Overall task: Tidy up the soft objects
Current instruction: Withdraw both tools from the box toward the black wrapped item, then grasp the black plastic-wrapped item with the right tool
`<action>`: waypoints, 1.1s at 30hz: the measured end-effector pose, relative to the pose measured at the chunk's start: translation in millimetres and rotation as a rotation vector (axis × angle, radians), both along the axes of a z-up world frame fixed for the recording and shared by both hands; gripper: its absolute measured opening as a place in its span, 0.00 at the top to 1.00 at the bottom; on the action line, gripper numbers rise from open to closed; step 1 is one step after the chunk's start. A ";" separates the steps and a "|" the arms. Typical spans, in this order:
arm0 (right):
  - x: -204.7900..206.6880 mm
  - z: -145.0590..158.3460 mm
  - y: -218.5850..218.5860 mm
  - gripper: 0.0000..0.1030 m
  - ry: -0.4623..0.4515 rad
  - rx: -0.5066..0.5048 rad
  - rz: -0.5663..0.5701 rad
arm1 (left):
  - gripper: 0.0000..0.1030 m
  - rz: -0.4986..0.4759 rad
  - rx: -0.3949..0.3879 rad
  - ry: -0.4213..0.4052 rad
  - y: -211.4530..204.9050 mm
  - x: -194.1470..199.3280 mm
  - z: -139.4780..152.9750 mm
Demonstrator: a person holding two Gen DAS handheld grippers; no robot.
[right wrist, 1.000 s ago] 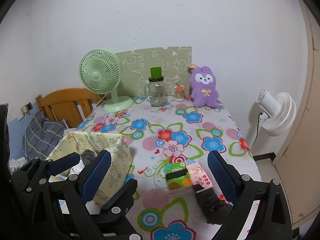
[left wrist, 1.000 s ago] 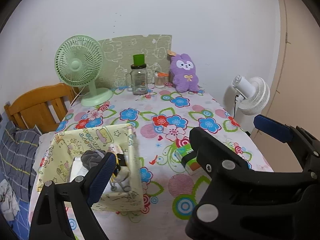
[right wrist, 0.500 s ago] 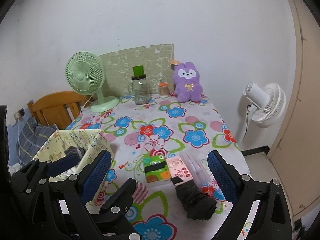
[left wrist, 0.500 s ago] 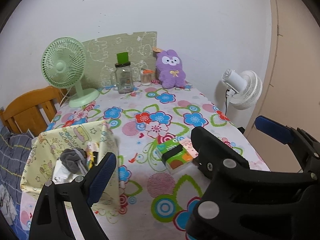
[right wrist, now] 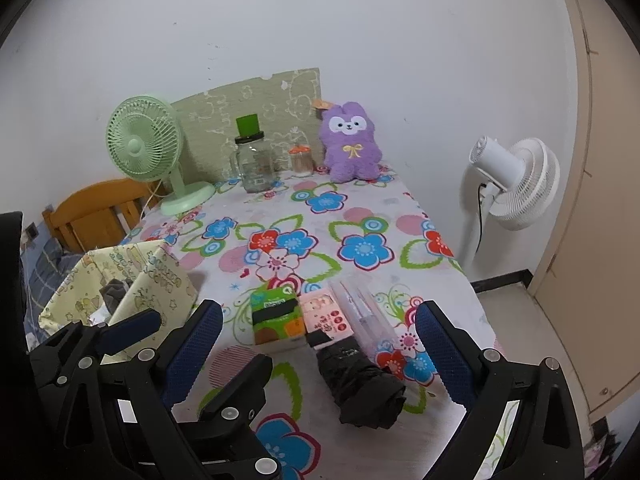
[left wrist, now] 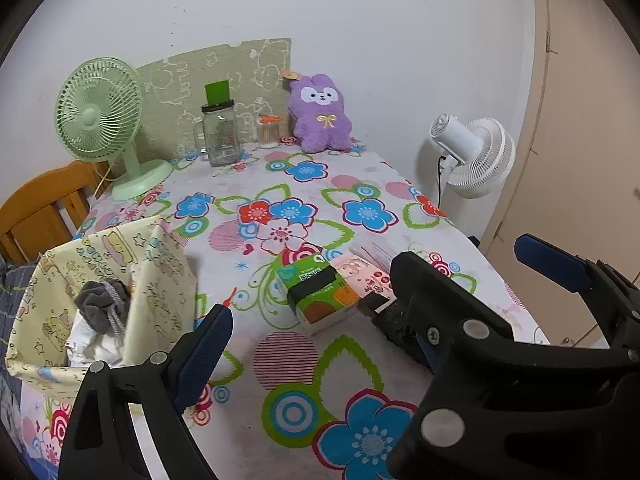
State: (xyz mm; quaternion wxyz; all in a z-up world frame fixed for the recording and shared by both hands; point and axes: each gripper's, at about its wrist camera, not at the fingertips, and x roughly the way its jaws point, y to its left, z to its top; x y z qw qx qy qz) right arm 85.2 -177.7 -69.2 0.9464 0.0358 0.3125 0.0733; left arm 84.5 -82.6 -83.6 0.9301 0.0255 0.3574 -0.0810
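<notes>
light: even, bright indoor | shadows: soft, faint | focus: sharp | edges: strong fisheye bending, black vignette corners

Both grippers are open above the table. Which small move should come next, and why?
Probably lower the right gripper onto the black folded cloth item. It lies between the open fingers, on the table edge beside the green tissue pack, while the yellow fabric bin already holds a grey pouch.

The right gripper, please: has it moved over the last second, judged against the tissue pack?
Yes. The right gripper has drawn back and swung right: the green tissue pack now sits farther ahead and left of centre, and the whole black folded umbrella shows between the open jaws.
</notes>
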 end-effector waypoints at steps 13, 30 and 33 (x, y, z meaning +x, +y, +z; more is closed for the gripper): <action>18.4 -42.2 -15.9 0.05 0.105 0.015 -0.005 | 0.09 -0.019 0.029 0.107 -12.9 18.2 -38.9; 39.1 -85.5 -21.1 0.46 0.284 0.021 0.039 | 0.09 -0.032 0.073 0.188 -19.6 28.7 -71.7; 37.9 -88.8 -19.9 0.56 0.297 0.022 0.043 | 0.09 -0.038 0.080 0.195 -21.1 28.1 -74.5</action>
